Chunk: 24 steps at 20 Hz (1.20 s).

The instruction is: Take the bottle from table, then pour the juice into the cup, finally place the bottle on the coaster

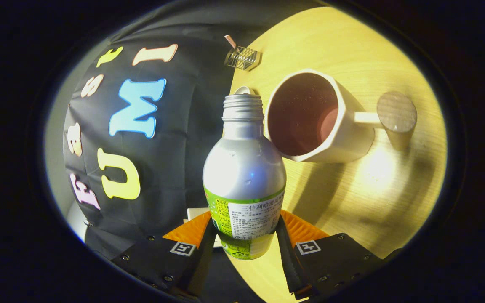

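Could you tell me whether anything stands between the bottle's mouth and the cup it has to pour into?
Nothing visible does. The gripper is shut on the bottle, whose open mouth sits right beside the cup rim, with no object between them.

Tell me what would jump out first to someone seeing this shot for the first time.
The silver bottle, uncapped, gripped between the gripper's two fingers. Just beyond its open neck, a white cup on the wooden table, its inside dark. A round coaster lies past the cup's handle.
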Available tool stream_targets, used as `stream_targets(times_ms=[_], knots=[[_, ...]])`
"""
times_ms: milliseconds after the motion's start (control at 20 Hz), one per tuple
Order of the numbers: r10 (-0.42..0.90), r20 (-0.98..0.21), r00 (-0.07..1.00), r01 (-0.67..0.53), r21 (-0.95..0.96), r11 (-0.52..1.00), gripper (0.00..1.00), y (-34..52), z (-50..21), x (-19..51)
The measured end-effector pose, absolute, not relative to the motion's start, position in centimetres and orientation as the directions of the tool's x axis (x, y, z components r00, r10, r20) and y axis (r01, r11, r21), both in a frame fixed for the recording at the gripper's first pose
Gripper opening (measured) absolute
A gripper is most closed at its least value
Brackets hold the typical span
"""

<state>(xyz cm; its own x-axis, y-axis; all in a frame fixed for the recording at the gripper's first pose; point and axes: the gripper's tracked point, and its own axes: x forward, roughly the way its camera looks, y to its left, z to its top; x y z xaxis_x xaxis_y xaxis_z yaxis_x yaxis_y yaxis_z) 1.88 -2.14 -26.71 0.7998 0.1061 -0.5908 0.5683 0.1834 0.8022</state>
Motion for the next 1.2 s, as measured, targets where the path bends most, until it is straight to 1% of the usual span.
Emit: stream_targets(times_ms=[350,650,1050,1200], knots=[[0.072,-0.631,0.772,0.557,0.727,0.402,0.72,-1.7,-27.4,2.0],[0.027,-0.609,0.793,0.497,0.671,0.550,0.72,-1.1,-26.0,3.8],[-0.067,-0.581,0.811,0.446,0.541,0.713,0.72,-1.0,-25.2,6.2],[-0.083,-0.586,0.806,0.441,0.500,0.745,0.72,-0.5,-25.7,7.1]])
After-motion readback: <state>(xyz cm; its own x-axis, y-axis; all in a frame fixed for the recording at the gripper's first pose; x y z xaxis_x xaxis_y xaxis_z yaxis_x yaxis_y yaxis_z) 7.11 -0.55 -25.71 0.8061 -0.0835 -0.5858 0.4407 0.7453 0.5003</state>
